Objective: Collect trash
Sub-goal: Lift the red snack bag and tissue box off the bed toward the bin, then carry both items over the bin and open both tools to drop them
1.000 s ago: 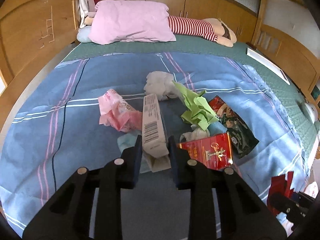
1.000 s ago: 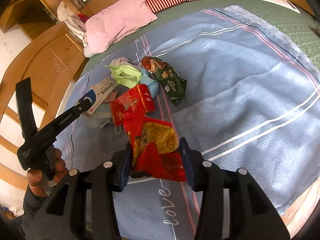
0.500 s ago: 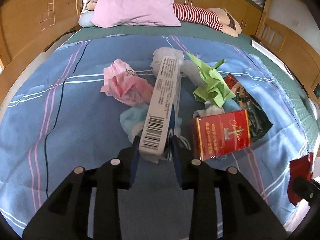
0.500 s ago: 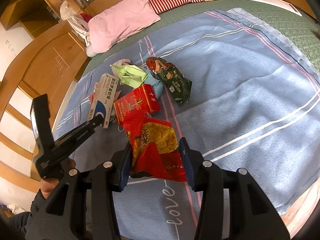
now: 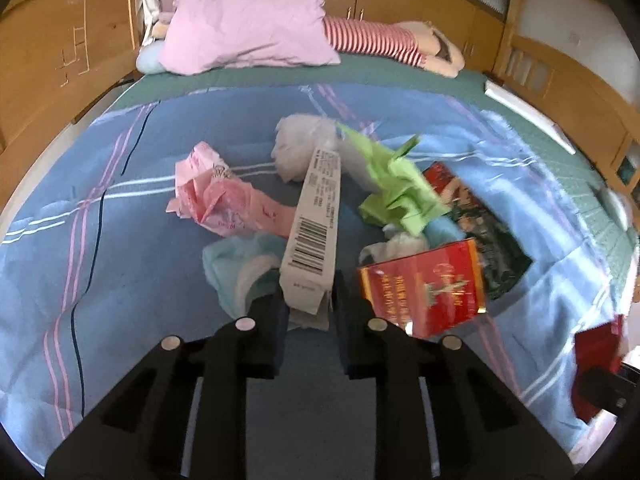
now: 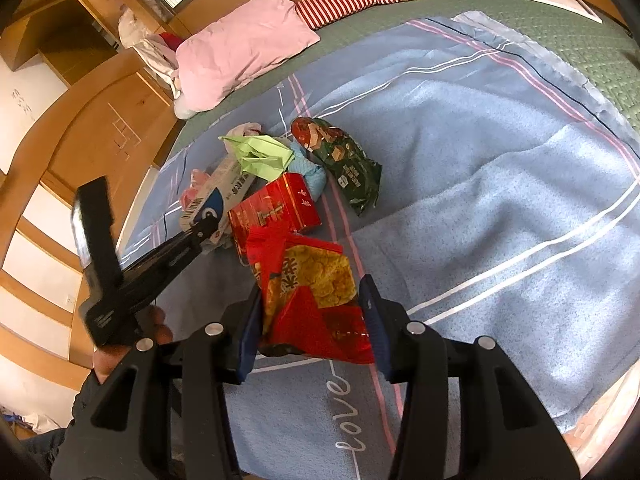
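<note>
A pile of trash lies on the blue blanket [image 5: 120,280]. My left gripper [image 5: 308,300] has the lower end of a long white box [image 5: 316,216] with a barcode between its closing jaws, and the pads touch it. The box tilts up over the pile. From the right wrist view, the same box [image 6: 216,196] sits at the left gripper's [image 6: 204,226] tip. My right gripper [image 6: 312,312] is shut on a red and yellow snack bag [image 6: 316,280], held above the blanket's near edge.
In the pile are a red carton [image 5: 424,288], crumpled green paper [image 5: 400,188], a pink wrapper [image 5: 216,200], white tissue [image 5: 300,148], a dark green bag [image 5: 480,224] and a teal cloth [image 5: 232,264]. A pink pillow [image 5: 248,32] and striped doll lie at the headboard end. Wooden bed rails line both sides.
The white box has turned in the left gripper's jaws, first leaning right, now showing its narrow barcode side. The right gripper and its snack bag have stayed still.
</note>
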### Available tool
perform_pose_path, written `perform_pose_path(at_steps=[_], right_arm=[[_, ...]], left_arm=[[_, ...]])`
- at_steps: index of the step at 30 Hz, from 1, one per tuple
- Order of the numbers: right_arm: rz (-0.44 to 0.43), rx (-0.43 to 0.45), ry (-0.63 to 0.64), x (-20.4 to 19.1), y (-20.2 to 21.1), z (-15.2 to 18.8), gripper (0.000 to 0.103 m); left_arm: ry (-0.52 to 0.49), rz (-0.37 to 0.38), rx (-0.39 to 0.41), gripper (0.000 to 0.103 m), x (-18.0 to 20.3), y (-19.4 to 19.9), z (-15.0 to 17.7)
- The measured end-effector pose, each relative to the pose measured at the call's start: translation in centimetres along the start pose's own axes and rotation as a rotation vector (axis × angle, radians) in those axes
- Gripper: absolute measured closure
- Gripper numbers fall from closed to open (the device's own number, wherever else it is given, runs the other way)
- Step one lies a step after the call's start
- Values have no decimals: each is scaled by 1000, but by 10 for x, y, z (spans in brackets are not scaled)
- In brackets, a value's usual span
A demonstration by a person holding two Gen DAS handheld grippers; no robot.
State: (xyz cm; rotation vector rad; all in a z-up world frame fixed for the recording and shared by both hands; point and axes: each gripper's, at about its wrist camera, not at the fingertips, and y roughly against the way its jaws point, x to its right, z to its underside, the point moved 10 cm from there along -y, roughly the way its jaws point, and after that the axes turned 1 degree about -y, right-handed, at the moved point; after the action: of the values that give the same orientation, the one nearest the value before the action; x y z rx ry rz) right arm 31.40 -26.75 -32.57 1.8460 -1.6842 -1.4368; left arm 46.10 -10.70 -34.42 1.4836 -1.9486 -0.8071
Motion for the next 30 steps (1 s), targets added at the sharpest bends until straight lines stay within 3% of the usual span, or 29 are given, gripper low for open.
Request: perform_pose_path(at_steps=[5, 8, 15, 20, 24, 30], right_arm=[[8, 54, 36, -8, 10, -3, 56], [28, 117, 67, -15, 25, -8, 57], [150, 286, 74, -10, 109, -5, 56], [245, 393, 68, 9, 191, 12, 56], [308, 423, 32, 35, 237, 39, 56], [344, 424, -52, 73, 269, 76, 56]], left_arm=[[-11, 3, 62, 82, 2, 38, -9], [-21, -38, 111, 82, 3, 72, -14], [-39, -54, 188, 81, 33, 155, -12], [-107, 49, 222, 81, 86, 200, 3], [-107, 184, 250, 81, 123, 236, 8], [-132, 220, 277, 81, 137, 263, 9]])
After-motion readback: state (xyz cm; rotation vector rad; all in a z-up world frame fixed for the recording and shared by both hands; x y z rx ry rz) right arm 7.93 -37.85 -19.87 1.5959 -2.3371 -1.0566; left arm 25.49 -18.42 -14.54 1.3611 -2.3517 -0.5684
